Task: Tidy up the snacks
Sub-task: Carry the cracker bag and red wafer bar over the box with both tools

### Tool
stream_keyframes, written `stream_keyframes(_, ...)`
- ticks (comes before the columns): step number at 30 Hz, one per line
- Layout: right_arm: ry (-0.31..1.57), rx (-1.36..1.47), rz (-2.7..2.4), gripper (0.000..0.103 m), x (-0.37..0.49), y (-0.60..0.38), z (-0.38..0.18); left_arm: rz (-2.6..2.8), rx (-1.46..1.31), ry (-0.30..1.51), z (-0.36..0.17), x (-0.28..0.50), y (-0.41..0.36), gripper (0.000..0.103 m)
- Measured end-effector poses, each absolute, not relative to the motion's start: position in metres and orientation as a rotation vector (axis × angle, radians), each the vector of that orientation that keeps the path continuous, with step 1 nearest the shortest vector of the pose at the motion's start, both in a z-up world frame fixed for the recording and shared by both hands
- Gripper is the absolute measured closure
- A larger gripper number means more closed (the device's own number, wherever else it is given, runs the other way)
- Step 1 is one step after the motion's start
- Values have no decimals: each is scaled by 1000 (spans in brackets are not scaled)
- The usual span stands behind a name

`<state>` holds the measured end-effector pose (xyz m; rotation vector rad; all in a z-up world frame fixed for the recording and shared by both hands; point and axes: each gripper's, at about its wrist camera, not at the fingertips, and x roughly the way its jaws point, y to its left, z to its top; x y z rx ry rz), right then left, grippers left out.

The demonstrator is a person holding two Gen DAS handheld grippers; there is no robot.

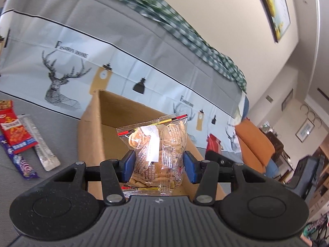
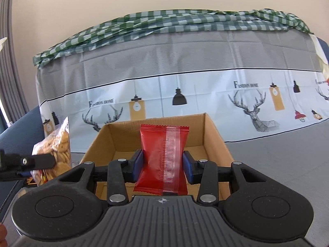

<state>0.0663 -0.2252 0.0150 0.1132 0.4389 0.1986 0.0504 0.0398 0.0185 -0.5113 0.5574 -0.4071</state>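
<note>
My left gripper (image 1: 157,165) is shut on a clear bag of biscuits (image 1: 158,150), held upright over the near edge of an open cardboard box (image 1: 90,127). The same bag (image 2: 54,154) shows at the left of the right wrist view, just left of the box, with a black finger of the left gripper across it. My right gripper (image 2: 162,164) is shut on a red snack packet (image 2: 163,160), which stands upright above the box (image 2: 213,135). The box floor that shows looks bare. A corner of the red packet (image 1: 213,142) peeks past the box in the left wrist view.
On the grey cover left of the box lie a red snack bag (image 1: 15,130), a white sachet (image 1: 41,142) and a purple bar (image 1: 19,160). A sofa back draped in a deer-print cloth (image 2: 185,94) and a green checked cloth (image 2: 164,22) rises behind the box. An orange cushion (image 1: 255,144) sits at right.
</note>
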Motion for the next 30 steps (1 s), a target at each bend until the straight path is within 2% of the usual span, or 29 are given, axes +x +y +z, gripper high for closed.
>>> stream_keyframes(30, 409, 107, 92, 60, 72, -228, 16, -463, -463, 576, 3, 75, -9, 48)
